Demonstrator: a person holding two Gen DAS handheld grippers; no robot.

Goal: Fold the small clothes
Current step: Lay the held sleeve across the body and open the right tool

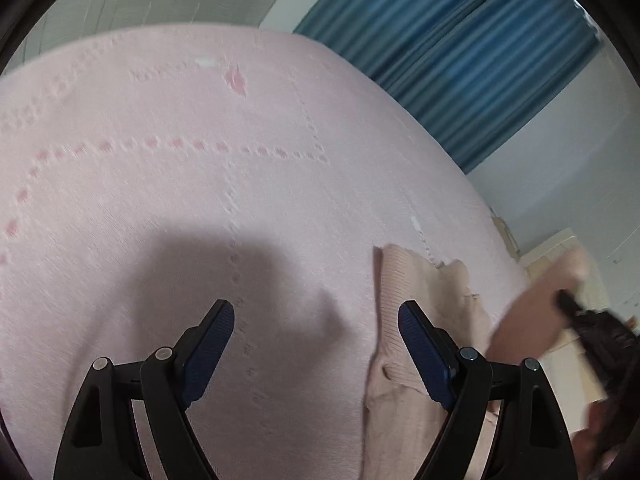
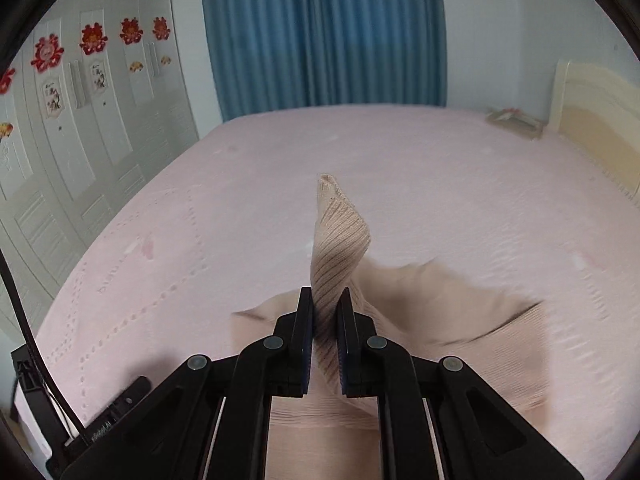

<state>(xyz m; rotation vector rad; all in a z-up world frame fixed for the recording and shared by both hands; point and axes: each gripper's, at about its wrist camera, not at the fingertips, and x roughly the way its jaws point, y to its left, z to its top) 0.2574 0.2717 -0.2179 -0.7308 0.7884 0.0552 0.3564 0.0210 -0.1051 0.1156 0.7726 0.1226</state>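
A small beige ribbed garment (image 2: 432, 312) lies on a pink bedspread (image 2: 280, 184). My right gripper (image 2: 325, 304) is shut on a ribbed strip of it, which sticks up past the fingertips while the rest trails blurred below. In the left wrist view the same beige garment (image 1: 404, 360) lies at the lower right, partly under the right finger (image 1: 424, 344). My left gripper (image 1: 316, 320) hovers open over the pink bedspread (image 1: 200, 200) with nothing between its fingers. A person's hand (image 1: 524, 324) with the other black gripper shows at the right edge, blurred.
Blue curtains (image 2: 324, 32) hang behind the bed. A white wardrobe (image 2: 80, 120) with red decorations stands on the left. A cream headboard (image 2: 596, 128) is at the right, with a small flat item (image 2: 514, 120) near it. A black device (image 2: 116, 412) sits at the bed's near left edge.
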